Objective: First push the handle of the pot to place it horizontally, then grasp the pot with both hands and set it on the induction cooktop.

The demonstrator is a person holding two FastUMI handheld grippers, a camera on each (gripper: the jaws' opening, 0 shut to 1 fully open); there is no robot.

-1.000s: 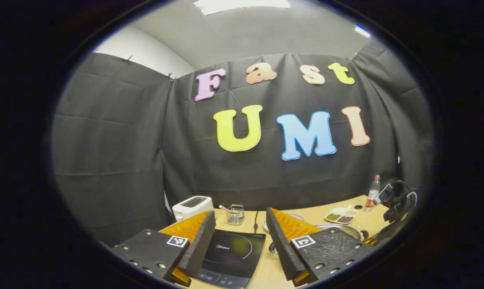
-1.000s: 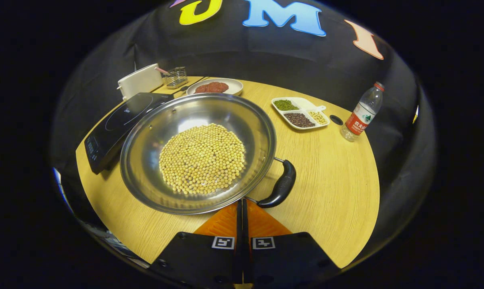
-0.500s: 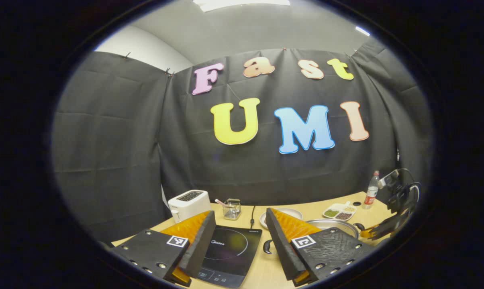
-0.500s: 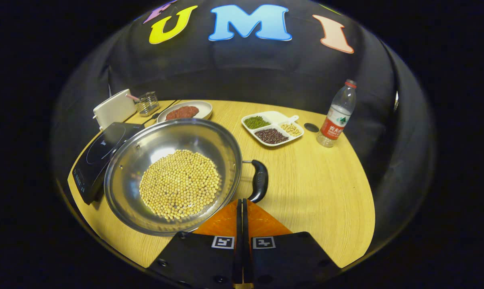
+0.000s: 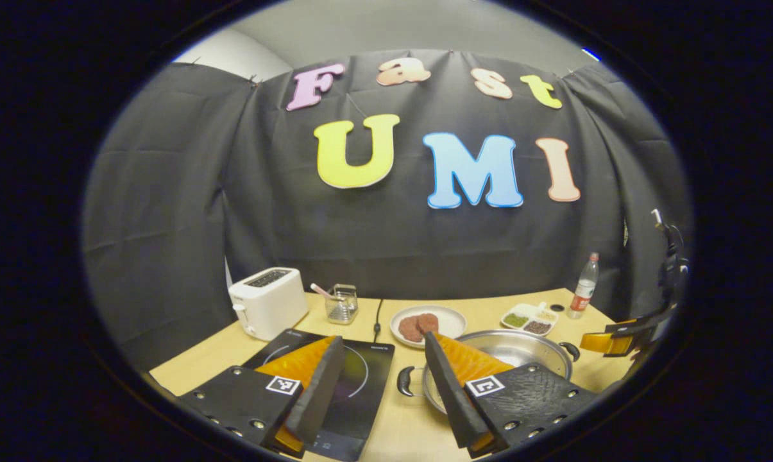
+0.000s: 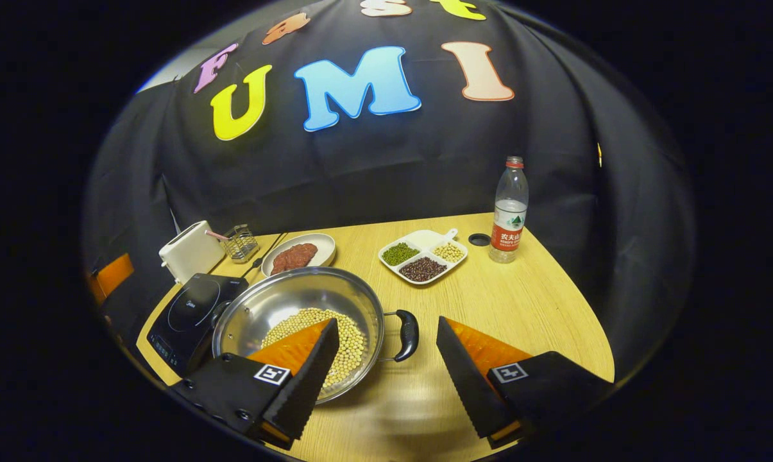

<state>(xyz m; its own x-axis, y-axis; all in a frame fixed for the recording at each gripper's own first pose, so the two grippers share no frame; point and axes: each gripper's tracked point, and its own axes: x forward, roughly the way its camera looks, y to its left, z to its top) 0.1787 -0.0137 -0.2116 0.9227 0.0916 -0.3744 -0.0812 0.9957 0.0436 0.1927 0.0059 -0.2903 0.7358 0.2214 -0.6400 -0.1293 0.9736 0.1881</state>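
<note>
Right gripper view: the right gripper (image 6: pixel 386 359) is held with its jaws spread wide and nothing between them, above the near edge of the table (image 6: pixel 527 308). The pot (image 6: pixel 299 324) is seen at 10 o'clock from the gap, resting on the table and holding a layer of soybeans (image 6: pixel 354 337). Its black right handle (image 6: pixel 407 334) lies just ahead of the gap between the fingers, apart from both. The cooktop (image 6: pixel 190 314) is set just beside the pot at its 9 o'clock; whether they touch cannot be told. Beyond the pot, a plate (image 6: pixel 298 254) with meat, a toaster (image 6: pixel 190 252) and a wire basket (image 6: pixel 240 242) are lined up toward 11 o'clock. A divided dish (image 6: pixel 423 255) of beans is placed at 12 o'clock, with a bottle (image 6: pixel 508 212) near it at 1 o'clock.

In the left gripper view, the left gripper (image 5: pixel 383 385) is likewise released, with jaws wide apart and empty. The cooktop (image 5: pixel 360 366) is partly covered by the left finger, and the pot (image 5: pixel 521 350) by the right finger. The pot's left handle (image 5: pixel 405 381) is seen in the gap, at 1 o'clock from its middle. The right gripper (image 5: pixel 614 339) is visible at 3 o'clock, past the pot.
</note>
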